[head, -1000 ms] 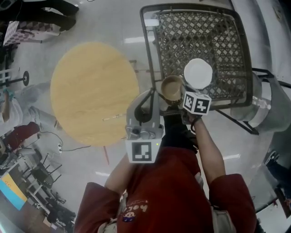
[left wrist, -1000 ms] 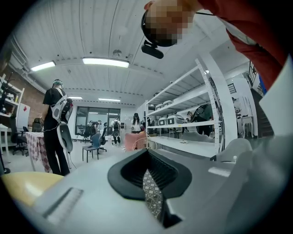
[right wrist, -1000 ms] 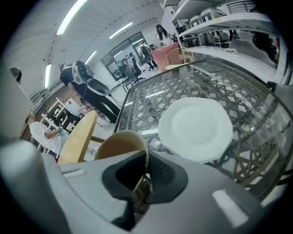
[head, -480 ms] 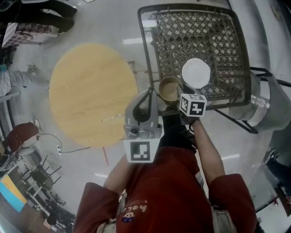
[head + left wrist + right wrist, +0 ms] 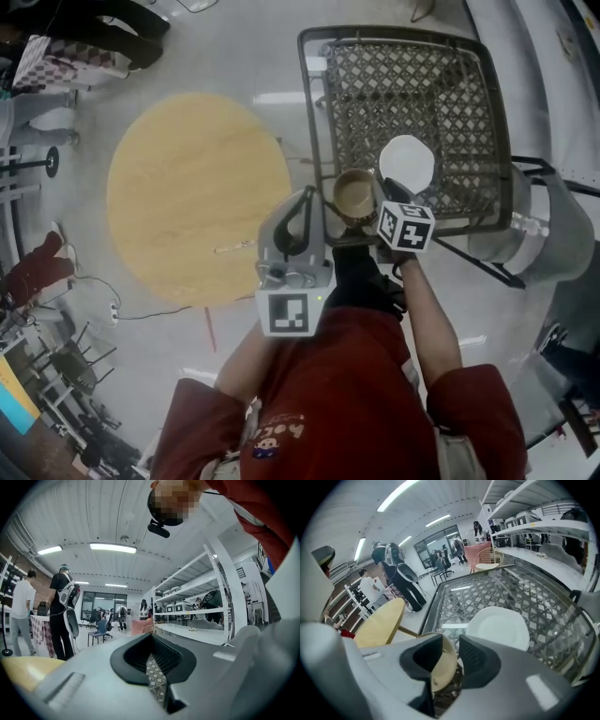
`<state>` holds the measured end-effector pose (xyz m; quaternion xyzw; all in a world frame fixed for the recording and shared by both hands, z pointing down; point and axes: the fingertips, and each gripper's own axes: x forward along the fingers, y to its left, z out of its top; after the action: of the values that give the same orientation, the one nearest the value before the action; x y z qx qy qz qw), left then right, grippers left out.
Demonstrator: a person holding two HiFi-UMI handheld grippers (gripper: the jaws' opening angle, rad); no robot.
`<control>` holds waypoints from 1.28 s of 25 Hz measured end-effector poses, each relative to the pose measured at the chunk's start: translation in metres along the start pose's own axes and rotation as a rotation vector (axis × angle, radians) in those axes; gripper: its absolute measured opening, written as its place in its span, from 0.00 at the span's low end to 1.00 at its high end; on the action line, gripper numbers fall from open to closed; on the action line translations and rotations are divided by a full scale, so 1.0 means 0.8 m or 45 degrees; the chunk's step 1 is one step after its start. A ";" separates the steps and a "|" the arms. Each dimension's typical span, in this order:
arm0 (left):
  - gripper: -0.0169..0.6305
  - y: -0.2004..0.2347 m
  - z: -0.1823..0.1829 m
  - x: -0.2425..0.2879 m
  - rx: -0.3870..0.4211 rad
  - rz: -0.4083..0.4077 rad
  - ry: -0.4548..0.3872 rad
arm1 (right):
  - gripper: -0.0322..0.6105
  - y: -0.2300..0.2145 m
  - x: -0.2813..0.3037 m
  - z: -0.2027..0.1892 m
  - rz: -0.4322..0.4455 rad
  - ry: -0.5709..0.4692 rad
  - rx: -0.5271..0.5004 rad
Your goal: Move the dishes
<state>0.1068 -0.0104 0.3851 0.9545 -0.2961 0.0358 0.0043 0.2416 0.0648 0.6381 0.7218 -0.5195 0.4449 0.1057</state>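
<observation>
Bowl [image 5: 442,667], tan, on lattice table [image 5: 412,94] near its edge, just beside white plate [image 5: 499,627]. Rim stands between right gripper [image 5: 451,644] jaws, which have just been opening, pads released. Left gripper [image 5: 150,644] clenched, empty.

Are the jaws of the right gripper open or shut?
Open: the right gripper has just been opening its jaws; they stand apart, with the rim of the tan bowl loose between them.
</observation>
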 end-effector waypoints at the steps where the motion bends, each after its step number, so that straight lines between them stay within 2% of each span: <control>1: 0.04 0.003 0.002 -0.001 -0.005 0.007 -0.003 | 0.21 0.003 -0.002 0.005 0.001 -0.011 -0.006; 7: 0.04 0.022 0.019 -0.010 -0.032 0.054 -0.058 | 0.21 0.032 -0.021 0.043 0.033 -0.104 -0.041; 16: 0.04 0.062 0.042 -0.025 -0.039 0.139 -0.106 | 0.21 0.110 -0.059 0.121 0.142 -0.326 -0.187; 32: 0.04 0.166 0.064 -0.084 -0.055 0.451 -0.161 | 0.21 0.276 -0.107 0.203 0.426 -0.617 -0.463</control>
<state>-0.0199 -0.0834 0.3273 0.8875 -0.4598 -0.0304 -0.0004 0.1359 -0.0755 0.4108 0.6806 -0.7115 0.1717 0.0317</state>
